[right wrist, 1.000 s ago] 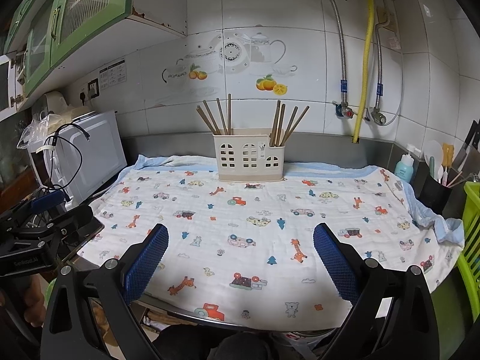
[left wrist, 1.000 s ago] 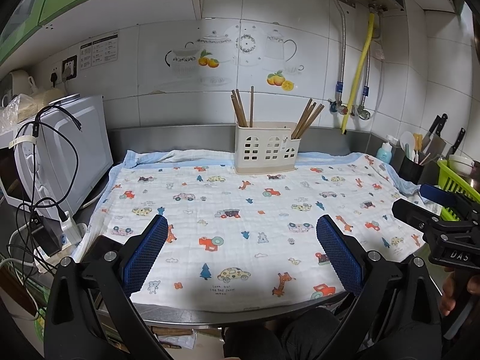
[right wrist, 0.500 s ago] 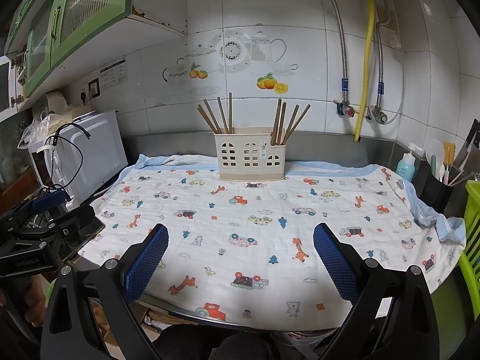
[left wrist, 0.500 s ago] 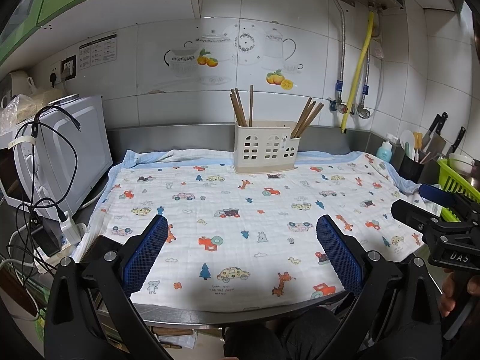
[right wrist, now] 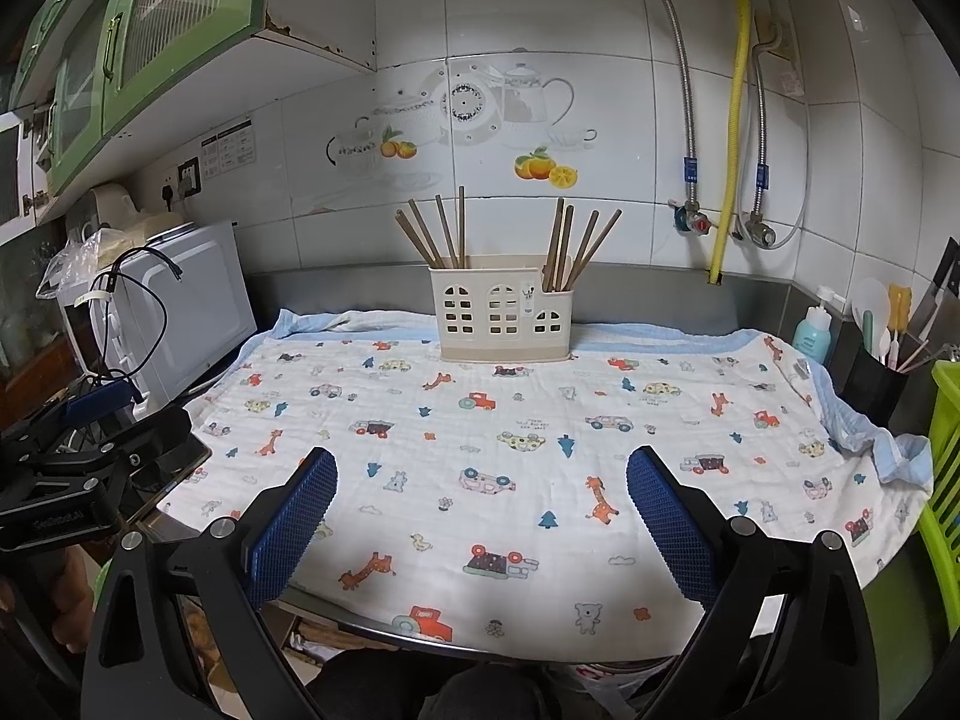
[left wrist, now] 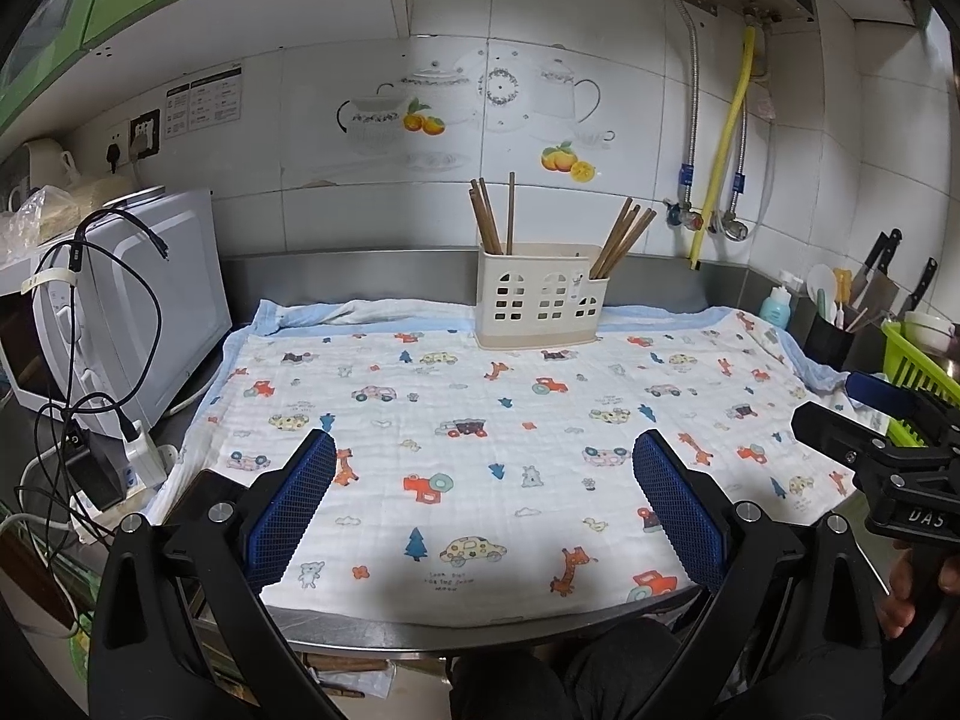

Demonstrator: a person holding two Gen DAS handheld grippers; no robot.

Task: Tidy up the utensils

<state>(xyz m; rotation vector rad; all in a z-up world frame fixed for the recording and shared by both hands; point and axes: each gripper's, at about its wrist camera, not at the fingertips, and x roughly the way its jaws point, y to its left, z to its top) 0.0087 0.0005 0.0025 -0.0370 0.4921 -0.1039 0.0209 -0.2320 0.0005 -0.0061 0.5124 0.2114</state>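
Note:
A cream utensil holder (left wrist: 540, 297) (right wrist: 501, 309) stands at the back of the counter on a printed cloth (left wrist: 480, 420) (right wrist: 510, 450). Brown chopsticks stand in its left compartment (left wrist: 492, 216) (right wrist: 435, 234) and its right compartment (left wrist: 624, 237) (right wrist: 576, 246). My left gripper (left wrist: 483, 504) is open and empty, low over the cloth's front edge. My right gripper (right wrist: 480, 510) is open and empty at the same height. Each gripper shows at the side of the other's view: the right one (left wrist: 888, 450) and the left one (right wrist: 78, 462).
A white microwave (left wrist: 120, 312) with cables (left wrist: 78, 360) stands at the left. At the right are a black cup of utensils (right wrist: 876, 384), a blue bottle (right wrist: 813, 333), knives (left wrist: 882, 270) and a green rack (left wrist: 918, 384). Pipes (right wrist: 732, 138) run down the tiled wall.
Both views have shifted very slightly. The grippers stay open and empty, and nothing on the counter has moved.

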